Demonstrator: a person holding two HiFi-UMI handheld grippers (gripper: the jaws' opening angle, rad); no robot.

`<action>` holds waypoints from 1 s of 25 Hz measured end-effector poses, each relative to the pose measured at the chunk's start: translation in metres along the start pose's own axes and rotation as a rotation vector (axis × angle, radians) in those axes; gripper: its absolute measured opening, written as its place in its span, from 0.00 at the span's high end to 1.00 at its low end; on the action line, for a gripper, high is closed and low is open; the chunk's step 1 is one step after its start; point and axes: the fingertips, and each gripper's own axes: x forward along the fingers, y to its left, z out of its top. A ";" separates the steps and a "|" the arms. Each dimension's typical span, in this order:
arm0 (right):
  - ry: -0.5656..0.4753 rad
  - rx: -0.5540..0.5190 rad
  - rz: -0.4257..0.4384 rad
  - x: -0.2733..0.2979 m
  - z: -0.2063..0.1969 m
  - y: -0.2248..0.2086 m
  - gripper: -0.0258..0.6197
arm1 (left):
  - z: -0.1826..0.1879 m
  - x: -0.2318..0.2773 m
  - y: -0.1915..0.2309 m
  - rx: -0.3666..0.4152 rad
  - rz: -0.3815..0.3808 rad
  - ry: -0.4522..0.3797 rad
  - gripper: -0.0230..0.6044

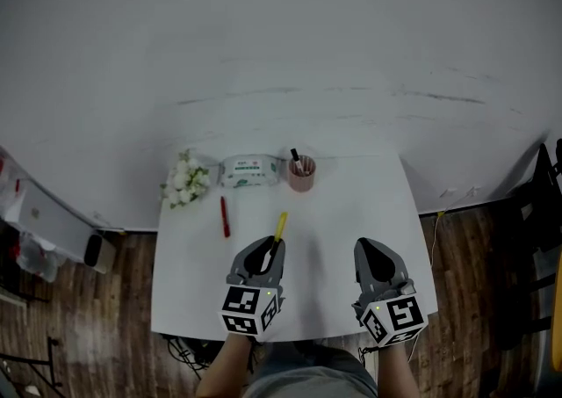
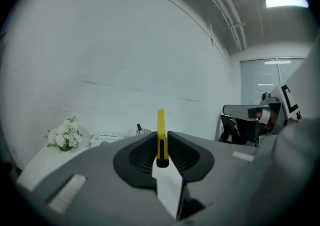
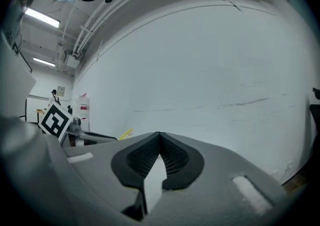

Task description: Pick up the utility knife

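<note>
The yellow utility knife sticks forward out of my left gripper, held above the white table. In the left gripper view the knife stands upright between the two black pads, which press on it from both sides, and its tip points toward the far wall. My right gripper hovers over the table's front right part; in the right gripper view its tips meet with nothing between them. The knife's yellow tip shows at the left of that view.
At the table's back stand a white flower bunch, a wipes pack and a pink cup with a pen in it. A red pen lies left of centre. A black chair stands right of the table.
</note>
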 end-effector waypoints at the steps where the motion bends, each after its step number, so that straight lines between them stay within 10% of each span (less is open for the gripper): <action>1: -0.002 -0.003 0.006 0.000 0.001 0.001 0.96 | 0.003 -0.003 -0.001 0.004 0.007 -0.011 0.83; 25: -0.043 -0.071 0.099 -0.017 0.017 0.025 0.96 | 0.051 -0.065 -0.013 0.064 0.121 -0.228 0.83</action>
